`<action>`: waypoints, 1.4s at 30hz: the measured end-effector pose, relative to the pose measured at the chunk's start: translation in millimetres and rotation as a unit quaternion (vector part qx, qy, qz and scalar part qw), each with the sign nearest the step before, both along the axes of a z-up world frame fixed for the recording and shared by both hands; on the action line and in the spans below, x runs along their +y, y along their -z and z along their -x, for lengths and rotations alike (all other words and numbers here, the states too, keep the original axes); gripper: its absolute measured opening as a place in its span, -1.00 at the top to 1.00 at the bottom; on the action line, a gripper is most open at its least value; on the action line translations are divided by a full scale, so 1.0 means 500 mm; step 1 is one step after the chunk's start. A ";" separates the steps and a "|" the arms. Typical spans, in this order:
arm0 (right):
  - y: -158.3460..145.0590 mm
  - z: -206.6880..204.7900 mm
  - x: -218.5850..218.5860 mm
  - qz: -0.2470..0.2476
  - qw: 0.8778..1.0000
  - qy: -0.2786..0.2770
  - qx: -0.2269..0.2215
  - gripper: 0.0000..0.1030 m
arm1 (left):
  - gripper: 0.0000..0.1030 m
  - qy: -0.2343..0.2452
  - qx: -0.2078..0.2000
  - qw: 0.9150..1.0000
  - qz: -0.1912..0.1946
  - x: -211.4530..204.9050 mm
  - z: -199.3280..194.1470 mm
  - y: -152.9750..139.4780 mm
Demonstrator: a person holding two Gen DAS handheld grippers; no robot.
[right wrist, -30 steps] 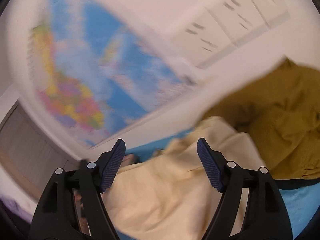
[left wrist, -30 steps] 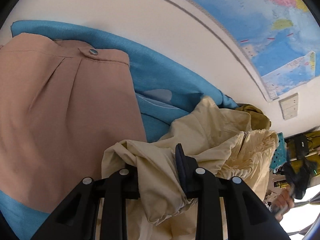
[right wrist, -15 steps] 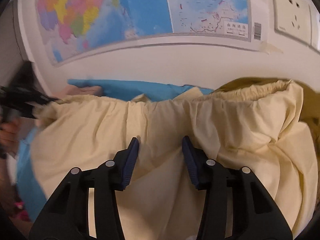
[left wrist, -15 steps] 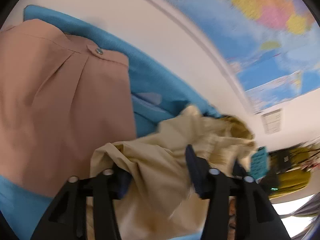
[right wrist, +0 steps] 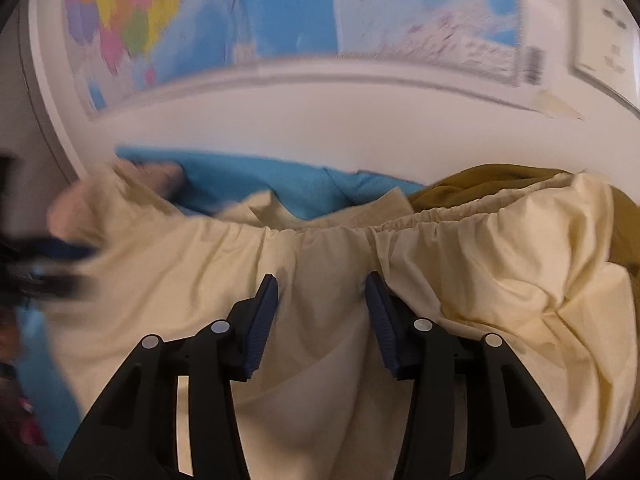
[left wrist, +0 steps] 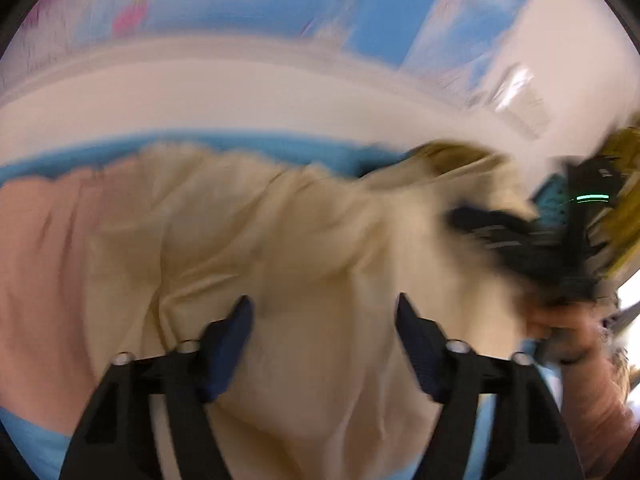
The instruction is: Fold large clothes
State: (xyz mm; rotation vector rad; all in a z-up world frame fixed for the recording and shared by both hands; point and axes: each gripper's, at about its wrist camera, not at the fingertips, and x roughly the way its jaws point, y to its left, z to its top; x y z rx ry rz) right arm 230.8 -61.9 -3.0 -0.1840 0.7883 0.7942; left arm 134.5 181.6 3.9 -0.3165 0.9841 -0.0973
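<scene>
Left wrist view, blurred: left gripper (left wrist: 324, 316) jaws spread wide over cream garment (left wrist: 280, 240), pink garment (left wrist: 44, 264) bordering it left, right wrist view: right gripper (right wrist: 322, 292) jaws parted, grasping nothing, cream garment's elastic edge (right wrist: 420, 218) just ahead, olive garment (right wrist: 492, 180) behind, blue cloth (right wrist: 256, 180) along wall.

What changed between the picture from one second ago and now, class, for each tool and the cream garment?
The left tool let go: its jaws were clamped on the cream garment and now stand open over it. The right tool, earlier aimed up at the wall map, swung down over the garment's elastic waistband, jaws narrower but not closed. The pink garment and olive garment stayed put.
</scene>
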 end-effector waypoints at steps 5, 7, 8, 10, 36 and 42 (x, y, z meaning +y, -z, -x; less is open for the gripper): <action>-0.034 0.013 -0.080 -0.013 0.999 0.003 -0.032 0.18 | -0.21 -0.017 0.022 0.999 0.021 0.040 -0.059 0.040; -0.005 -0.033 -0.096 -0.034 0.999 0.024 0.014 0.30 | -0.25 -0.017 0.032 0.999 0.013 0.036 -0.079 0.054; 0.014 -0.052 -0.093 -0.034 0.999 0.030 0.029 0.34 | -0.30 -0.021 0.045 0.999 0.005 0.028 -0.091 0.069; 0.033 -0.063 -0.078 -0.025 0.998 0.041 0.033 0.27 | -0.31 -0.016 0.053 0.998 -0.029 0.005 -0.101 0.075; 0.160 0.119 -0.397 -0.255 0.932 0.162 0.200 -0.50 | -0.30 -0.043 -0.041 0.996 0.070 0.072 0.237 0.120; 0.128 0.121 -0.425 -0.298 0.923 0.138 0.201 0.59 | 0.59 -0.045 -0.055 0.988 0.140 0.088 0.269 0.085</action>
